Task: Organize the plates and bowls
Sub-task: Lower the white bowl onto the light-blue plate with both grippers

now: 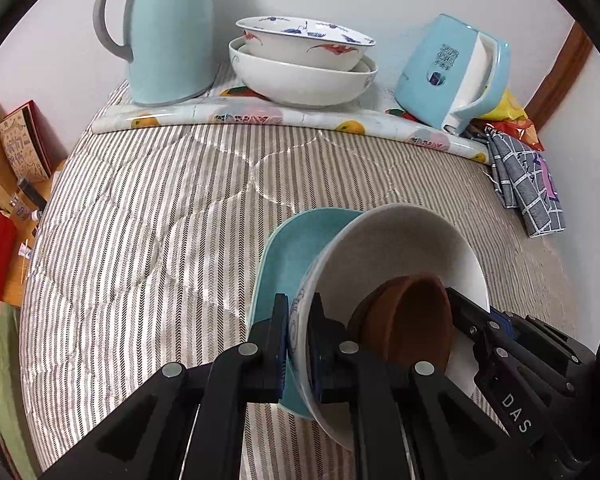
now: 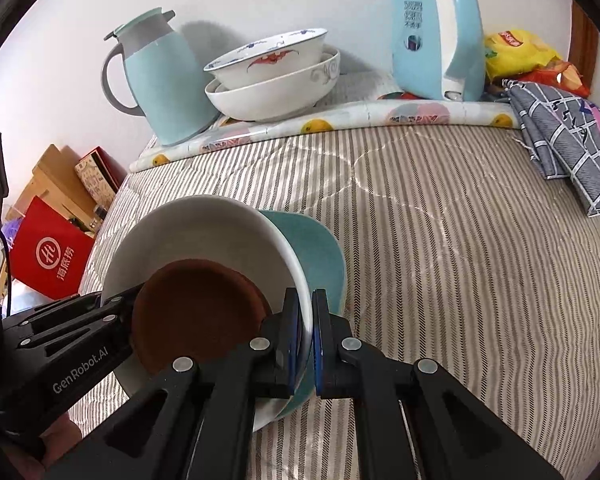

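A white bowl point(image 1: 400, 240) holds a small brown dish point(image 1: 412, 320) and sits on a teal plate point(image 1: 296, 248) over the striped quilt. My left gripper point(image 1: 299, 344) is shut on the white bowl's left rim. My right gripper point(image 2: 307, 340) is shut on its right rim point(image 2: 300, 276), with the teal plate point(image 2: 320, 252) behind. The brown dish point(image 2: 196, 312) lies inside the bowl point(image 2: 204, 224). At the back, a painted bowl point(image 1: 304, 40) is nested in a larger white bowl point(image 1: 300, 80); the pair also shows in the right wrist view point(image 2: 268, 80).
A teal jug point(image 1: 168, 36) stands left of the stacked bowls and a blue kettle point(image 1: 452, 72) right, on a fruit-print mat point(image 1: 260, 116). A checked cloth point(image 1: 528, 184) and snack bags point(image 2: 516, 48) lie far right. Red boxes point(image 2: 52, 256) stand off the left edge.
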Action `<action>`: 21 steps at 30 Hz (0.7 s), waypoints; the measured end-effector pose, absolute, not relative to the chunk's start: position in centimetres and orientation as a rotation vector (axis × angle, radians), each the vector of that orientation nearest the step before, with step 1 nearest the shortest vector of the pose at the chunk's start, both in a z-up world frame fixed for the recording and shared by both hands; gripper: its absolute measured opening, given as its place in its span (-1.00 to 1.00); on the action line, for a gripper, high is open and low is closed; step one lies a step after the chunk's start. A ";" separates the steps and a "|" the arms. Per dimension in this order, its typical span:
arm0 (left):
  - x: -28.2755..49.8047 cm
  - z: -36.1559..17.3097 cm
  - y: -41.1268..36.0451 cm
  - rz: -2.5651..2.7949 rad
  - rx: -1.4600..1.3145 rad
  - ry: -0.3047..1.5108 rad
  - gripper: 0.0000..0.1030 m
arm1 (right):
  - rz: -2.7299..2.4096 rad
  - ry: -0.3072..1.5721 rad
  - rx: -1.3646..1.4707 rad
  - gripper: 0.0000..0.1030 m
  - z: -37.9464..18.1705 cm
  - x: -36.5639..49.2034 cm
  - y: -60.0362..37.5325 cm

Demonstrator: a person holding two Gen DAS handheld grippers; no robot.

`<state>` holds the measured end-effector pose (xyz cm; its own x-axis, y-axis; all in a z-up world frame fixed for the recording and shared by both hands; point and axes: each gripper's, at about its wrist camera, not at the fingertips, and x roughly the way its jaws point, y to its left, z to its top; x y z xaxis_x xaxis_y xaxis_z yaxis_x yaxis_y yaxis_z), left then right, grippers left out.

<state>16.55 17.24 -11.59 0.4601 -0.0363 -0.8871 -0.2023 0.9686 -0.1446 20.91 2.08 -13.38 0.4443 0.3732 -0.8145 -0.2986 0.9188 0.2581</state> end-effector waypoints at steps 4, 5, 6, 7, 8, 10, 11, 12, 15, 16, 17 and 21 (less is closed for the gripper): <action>17.1 -12.2 17.4 0.097 -0.247 1.102 -0.82 | 0.413 1.047 0.080 -0.88 -14.1 21.4 2.2; 17.2 -12.3 17.4 0.095 -0.241 1.099 -0.82 | 0.413 1.048 0.079 -0.88 -14.2 21.6 2.2; 17.3 -12.3 17.5 0.092 -0.244 1.095 -0.82 | 0.413 1.049 0.074 -0.88 -14.2 21.7 2.3; 17.4 -12.3 17.5 0.090 -0.248 1.095 -0.82 | 0.410 1.050 0.075 -0.88 -14.1 21.9 2.4; 17.6 -12.5 17.6 0.085 -0.251 1.101 -0.81 | 0.404 1.051 0.077 -0.88 -14.0 22.2 2.4; 17.9 -12.8 17.8 0.078 -0.261 1.112 -0.81 | 0.399 1.055 0.064 -0.88 -14.0 22.6 2.6; 18.0 -12.9 17.9 0.077 -0.263 1.114 -0.81 | 0.400 1.055 0.060 -0.88 -14.0 22.6 2.6; 18.0 -13.0 18.0 0.073 -0.268 1.117 -0.81 | 0.406 1.053 0.056 -0.87 -14.1 22.6 2.7; 18.2 -13.2 18.4 0.073 -0.277 1.122 -0.80 | 0.426 1.044 0.053 -0.83 -14.1 22.6 2.8; 18.2 -13.3 18.5 0.070 -0.279 1.123 -0.79 | 0.429 1.039 0.055 -0.82 -13.9 22.6 2.8; 18.2 -13.2 18.6 0.065 -0.286 1.121 -0.77 | 0.423 1.039 0.049 -0.82 -13.9 22.7 2.8; 18.0 -13.0 18.5 0.064 -0.267 1.118 -0.76 | 0.425 1.029 0.032 -0.79 -13.7 22.7 2.8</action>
<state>18.03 18.49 -12.96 0.4395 -0.0824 -0.8945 -0.1844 0.9663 -0.1796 22.71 2.75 -13.73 0.4419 0.3572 -0.8228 -0.3276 0.9182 0.2227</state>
